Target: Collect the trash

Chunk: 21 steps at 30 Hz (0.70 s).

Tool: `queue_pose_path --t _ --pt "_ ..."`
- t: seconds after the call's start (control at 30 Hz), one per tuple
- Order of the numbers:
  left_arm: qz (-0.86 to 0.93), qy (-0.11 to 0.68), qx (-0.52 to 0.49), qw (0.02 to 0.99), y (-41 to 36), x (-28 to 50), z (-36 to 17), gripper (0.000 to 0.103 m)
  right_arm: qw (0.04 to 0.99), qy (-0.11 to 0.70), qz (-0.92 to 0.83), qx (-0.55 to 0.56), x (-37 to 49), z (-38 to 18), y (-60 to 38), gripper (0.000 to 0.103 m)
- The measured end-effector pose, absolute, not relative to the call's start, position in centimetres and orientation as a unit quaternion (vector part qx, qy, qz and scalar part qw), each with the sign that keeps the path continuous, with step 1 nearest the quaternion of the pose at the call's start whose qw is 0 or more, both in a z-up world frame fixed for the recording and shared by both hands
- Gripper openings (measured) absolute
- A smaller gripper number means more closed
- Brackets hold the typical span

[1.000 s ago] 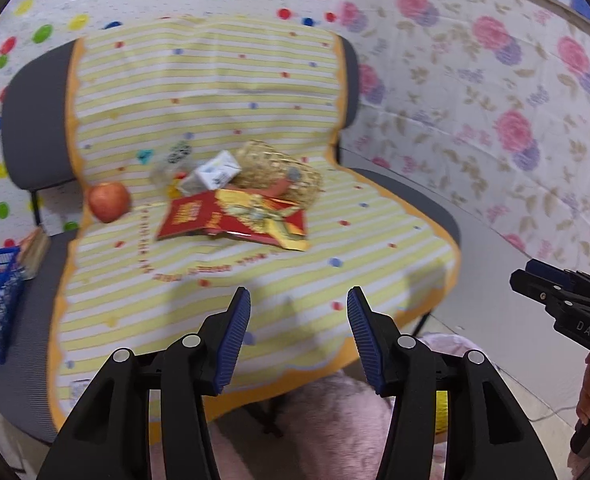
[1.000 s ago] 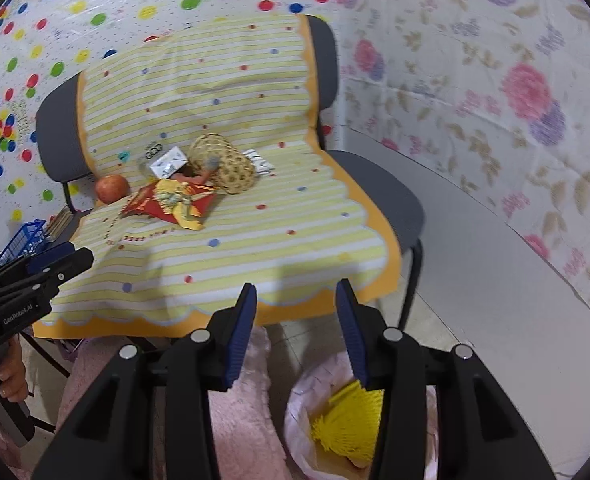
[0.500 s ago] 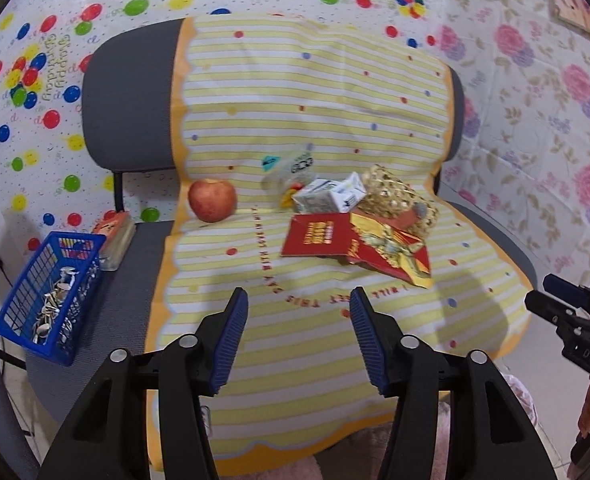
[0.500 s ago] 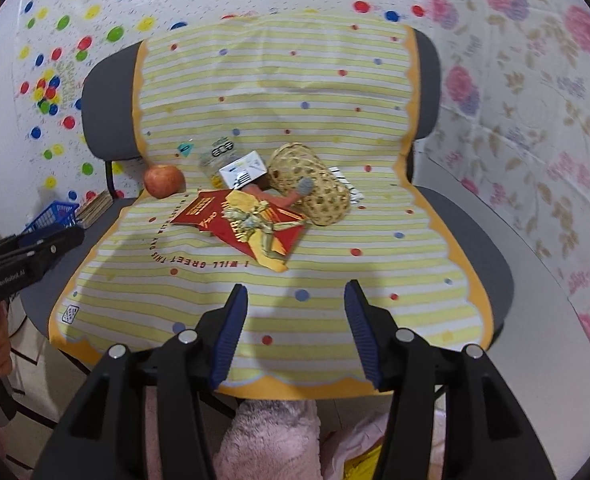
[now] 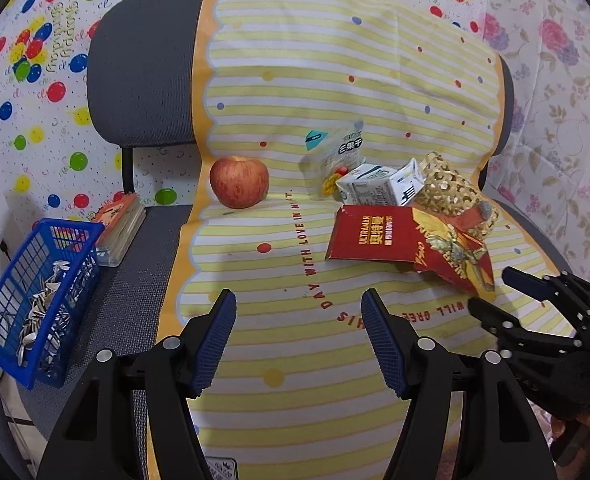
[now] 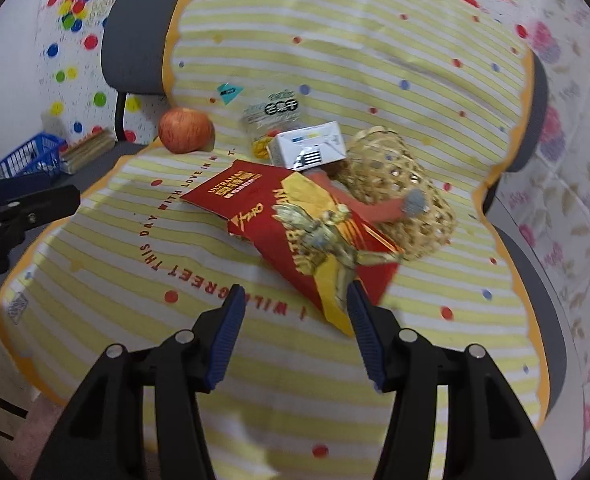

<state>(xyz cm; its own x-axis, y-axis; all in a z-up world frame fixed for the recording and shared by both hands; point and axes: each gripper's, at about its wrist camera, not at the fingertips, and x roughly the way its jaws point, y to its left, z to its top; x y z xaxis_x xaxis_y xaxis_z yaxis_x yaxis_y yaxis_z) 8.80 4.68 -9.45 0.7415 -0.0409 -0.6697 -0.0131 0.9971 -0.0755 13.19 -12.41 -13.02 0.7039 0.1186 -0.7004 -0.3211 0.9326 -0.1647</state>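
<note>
Both hand-held grippers empty, jaws just been opening: right hand-held gripper point(image 6: 295, 312) at red snack bag point(image 6: 295, 216) mid-seat, left hand-held gripper point(image 5: 299, 312) nearer front edge. Risk: dragging bag tips milk carton point(image 6: 311, 146).

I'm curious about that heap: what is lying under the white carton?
The white carton rests on the back edge of the red Ultraman packet and leans on a clear snack bag. What lies directly beneath it is covered.
</note>
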Motion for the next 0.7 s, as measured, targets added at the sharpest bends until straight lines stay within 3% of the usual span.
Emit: queue_pose_path --t 0.4,0.43,0.47,0.57,0.7 --pt "0.000 0.370 -0.053 0.927 5.9 11.5 -10.7 0.066 0.907 0.352 0.095 -0.209 18.1 -14.8 -9.3 0.053" --pt "0.000 0.370 -0.053 0.928 6.0 11.5 -10.7 0.066 0.908 0.351 0.095 -0.210 18.2 -14.7 -9.2 0.049" --pt "0.000 0.369 -0.053 0.928 6.0 11.4 -10.6 0.066 0.909 0.347 0.097 -0.211 18.1 -14.4 -9.2 0.037" --pt "0.000 0.366 -0.050 0.929 6.1 11.0 -10.4 0.066 0.915 0.333 0.104 -0.202 17.1 -12.7 -9.8 0.017" --pt "-0.005 0.362 -0.048 0.931 5.7 10.4 -9.9 0.066 0.932 0.322 0.109 -0.126 16.1 -9.1 -13.0 0.008"
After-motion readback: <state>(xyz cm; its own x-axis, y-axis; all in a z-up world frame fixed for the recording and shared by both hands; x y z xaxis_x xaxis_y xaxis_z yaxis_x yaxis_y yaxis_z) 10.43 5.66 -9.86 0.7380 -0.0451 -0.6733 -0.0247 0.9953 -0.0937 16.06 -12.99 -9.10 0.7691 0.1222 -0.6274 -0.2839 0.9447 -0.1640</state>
